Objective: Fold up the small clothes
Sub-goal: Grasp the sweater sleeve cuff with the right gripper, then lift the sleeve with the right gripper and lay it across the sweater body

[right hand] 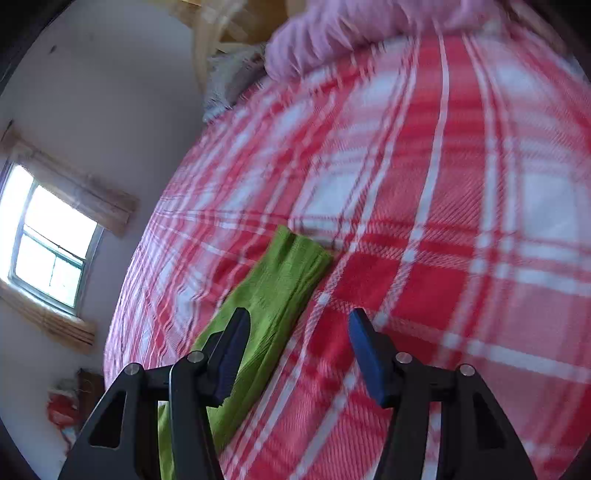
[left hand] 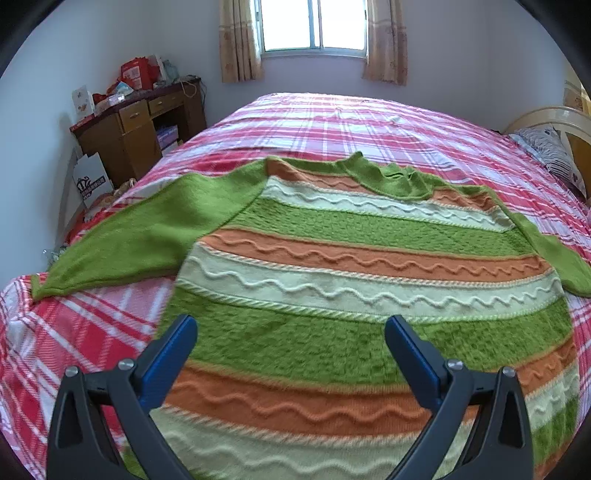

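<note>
striped sweater [left hand: 354, 280] flat on plaid bed [left hand: 369, 122], collar at 12. left gripper [left hand: 290, 332] released above hem; right gripper [right hand: 299, 325] released, green sleeve [right hand: 273, 295] at 11.

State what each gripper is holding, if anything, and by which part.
Nothing is held. The left gripper is open above the sweater; the right gripper is open over the sleeve, fingers apart.

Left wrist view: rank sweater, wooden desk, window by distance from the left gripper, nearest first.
1. Sweater: spread flat on the bed, right under the open left gripper.
2. Wooden desk: far left, beside the bed, against the wall.
3. Window: back wall, beyond the bed's far edge.
</note>
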